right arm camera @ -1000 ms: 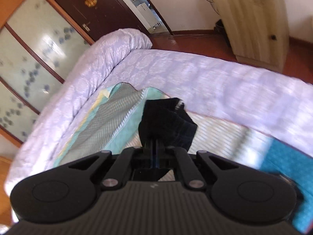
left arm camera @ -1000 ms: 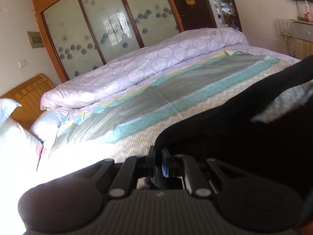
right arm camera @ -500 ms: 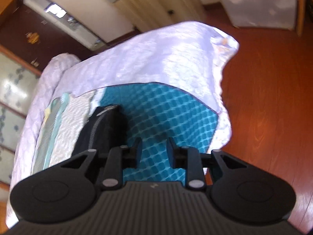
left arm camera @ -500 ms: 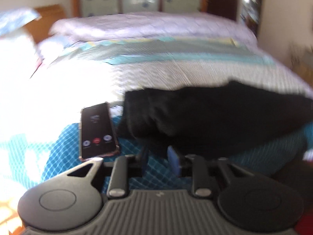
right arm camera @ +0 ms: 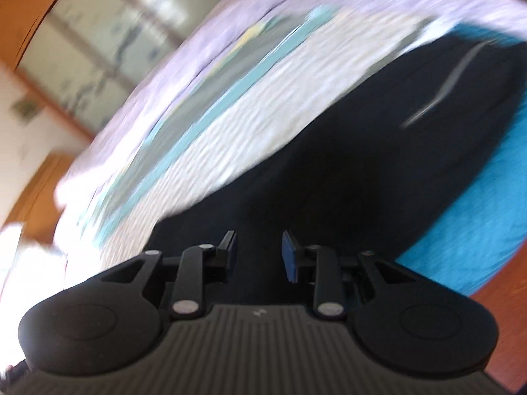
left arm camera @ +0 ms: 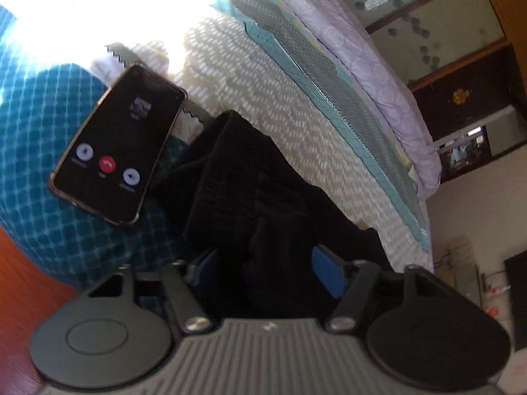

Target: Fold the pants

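Note:
The black pants (left arm camera: 260, 204) lie bunched on the bed near its front edge. My left gripper (left arm camera: 266, 276) is open, its jaws wide apart on either side of a fold of the pants; the cloth sits between the blue pads. In the blurred right wrist view the pants (right arm camera: 378, 151) stretch long across the bed, a pale zip line near the far end. My right gripper (right arm camera: 258, 253) is open and empty just above the near end of the pants.
A phone (left arm camera: 118, 144) with a call screen lies on the teal mat (left arm camera: 36, 131) to the left of the pants. A rolled lilac quilt (left arm camera: 369, 56) runs along the far side. Red wooden floor (left arm camera: 19, 263) lies below the bed edge.
Both grippers held the pants up a second ago, then opened and let them drop on the bed. The left one has since opened wider and closed in around a fold; the right swung over the pants.

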